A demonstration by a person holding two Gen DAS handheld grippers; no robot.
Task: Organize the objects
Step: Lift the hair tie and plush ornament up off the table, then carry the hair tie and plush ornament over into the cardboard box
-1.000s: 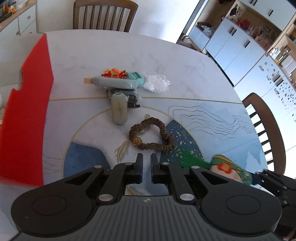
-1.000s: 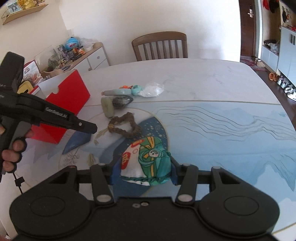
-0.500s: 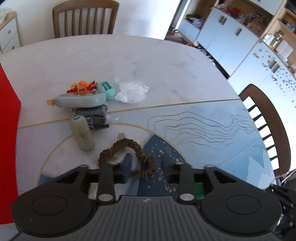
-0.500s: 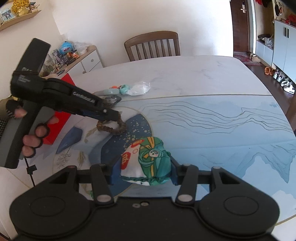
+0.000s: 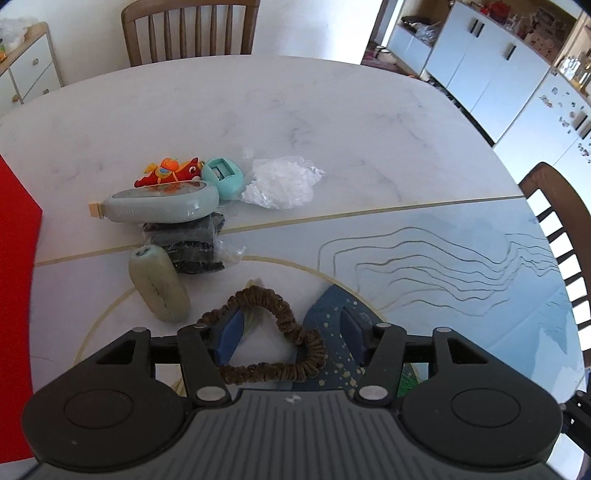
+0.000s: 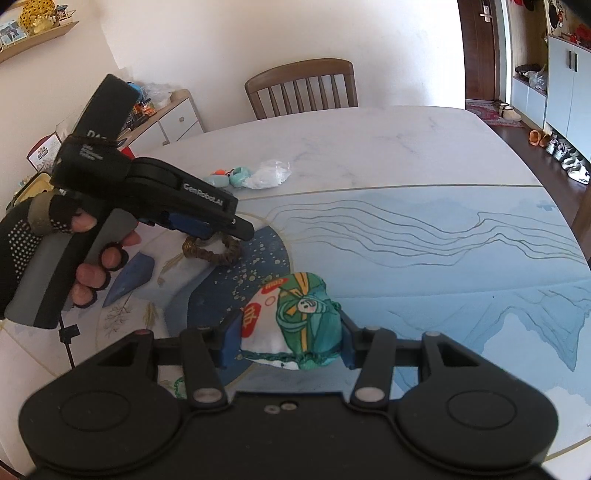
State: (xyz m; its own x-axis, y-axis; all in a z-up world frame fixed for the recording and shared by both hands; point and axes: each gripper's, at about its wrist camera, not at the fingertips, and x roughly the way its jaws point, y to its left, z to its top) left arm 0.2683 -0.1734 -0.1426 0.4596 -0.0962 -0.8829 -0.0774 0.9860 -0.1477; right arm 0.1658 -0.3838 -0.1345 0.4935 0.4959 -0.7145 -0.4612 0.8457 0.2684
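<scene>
A brown scrunchie (image 5: 282, 312) lies on the patterned table (image 5: 369, 122), right under my left gripper (image 5: 291, 338). Its jaws are opening; the left blue pad (image 5: 231, 338) sits inside the loop, and the loop's right side lies between the pads, which do not press it. In the right wrist view a gloved hand (image 6: 44, 236) holds that left gripper (image 6: 242, 230) tilted down over the scrunchie (image 6: 210, 254). My right gripper (image 6: 291, 341) is shut on a green, white and red cloth pouch (image 6: 299, 314), held just above the table.
Beyond the scrunchie lie a grey-green oblong case (image 5: 159, 288), a black packet (image 5: 188, 245), a pale teal device (image 5: 162, 208), a red-orange toy (image 5: 170, 171), a teal round box (image 5: 221, 177) and a clear bag (image 5: 282, 182). A red board (image 5: 14, 258) lies left. Chairs (image 5: 188, 29) stand around.
My left gripper has moved forward and down over the scrunchie, and its jaws went from shut to open around the loop. The right gripper keeps its hold on the pouch, barely moving.
</scene>
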